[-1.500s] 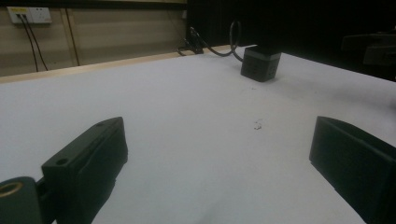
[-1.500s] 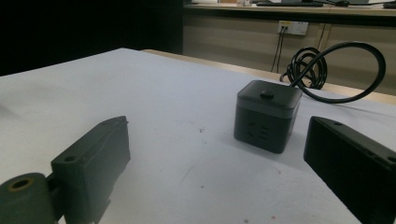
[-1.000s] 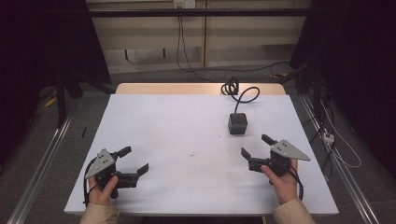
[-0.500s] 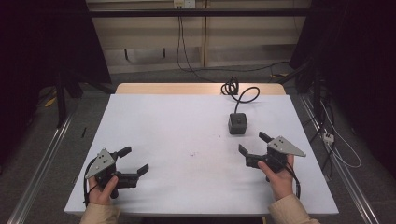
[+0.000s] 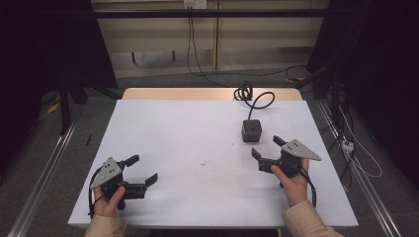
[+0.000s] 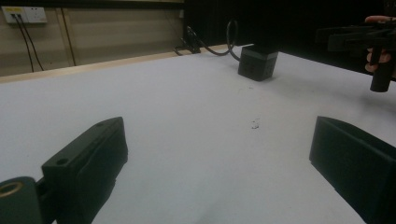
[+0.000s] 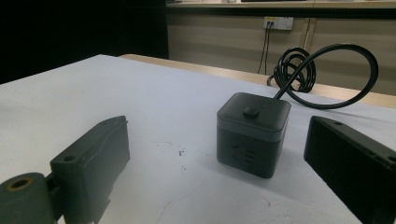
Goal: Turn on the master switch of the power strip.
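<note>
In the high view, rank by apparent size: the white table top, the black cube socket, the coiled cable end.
1. White table top, far the largest.
2. and 3. Black cube socket and coiled cable end look alike; I won't rank them.

Looking along our left gripper (image 6: 219,154), we see its two black jaws spread wide apart above the white worktop (image 6: 187,107), with nothing between them but bare surface and a small dark smudge (image 6: 254,124). Farther off, a black cube (image 6: 258,61) sits on the worktop with its thick black cable (image 6: 219,44) curling away toward the far edge. At the upper right our other hand (image 6: 378,39) holds the right gripper (image 6: 350,37) above the worktop, near the cube but apart from it.
</note>
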`<action>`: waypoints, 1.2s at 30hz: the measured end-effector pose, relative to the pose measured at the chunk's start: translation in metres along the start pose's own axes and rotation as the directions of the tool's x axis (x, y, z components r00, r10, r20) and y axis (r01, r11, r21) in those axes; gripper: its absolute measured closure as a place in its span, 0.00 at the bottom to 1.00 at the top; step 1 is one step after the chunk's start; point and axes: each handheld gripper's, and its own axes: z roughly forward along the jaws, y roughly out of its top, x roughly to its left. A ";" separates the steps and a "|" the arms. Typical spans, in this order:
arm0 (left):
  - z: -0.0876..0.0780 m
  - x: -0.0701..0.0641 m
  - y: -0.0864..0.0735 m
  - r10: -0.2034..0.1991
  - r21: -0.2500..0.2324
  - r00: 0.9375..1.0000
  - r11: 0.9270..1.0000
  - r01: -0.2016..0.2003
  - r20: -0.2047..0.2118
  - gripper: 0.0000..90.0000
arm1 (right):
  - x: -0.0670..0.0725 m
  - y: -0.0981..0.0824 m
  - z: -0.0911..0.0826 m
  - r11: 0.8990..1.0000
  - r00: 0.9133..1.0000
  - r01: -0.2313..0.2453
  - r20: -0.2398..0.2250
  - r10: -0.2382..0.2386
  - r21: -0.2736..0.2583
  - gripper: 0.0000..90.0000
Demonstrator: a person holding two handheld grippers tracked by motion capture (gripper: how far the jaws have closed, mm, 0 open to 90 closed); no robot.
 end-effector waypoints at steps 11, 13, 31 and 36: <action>0.001 -0.001 0.000 0.003 -0.001 1.000 1.000 -0.003 0.006 0.04 | -0.001 0.002 0.007 1.000 1.000 0.002 -0.005 -0.002 0.001 0.07; 0.001 -0.001 0.000 0.002 -0.001 1.000 1.000 -0.002 0.007 0.04 | -0.001 0.003 0.008 1.000 1.000 0.000 -0.006 0.000 0.000 0.07; 0.001 0.000 0.000 0.001 -0.002 1.000 1.000 -0.001 0.007 0.04 | -0.001 0.007 0.021 1.000 1.000 -0.003 -0.009 0.003 -0.001 0.07; 0.001 0.000 0.000 0.004 0.001 1.000 1.000 -0.004 0.005 0.04 | -0.001 0.009 0.023 1.000 1.000 -0.004 -0.007 0.004 -0.003 0.07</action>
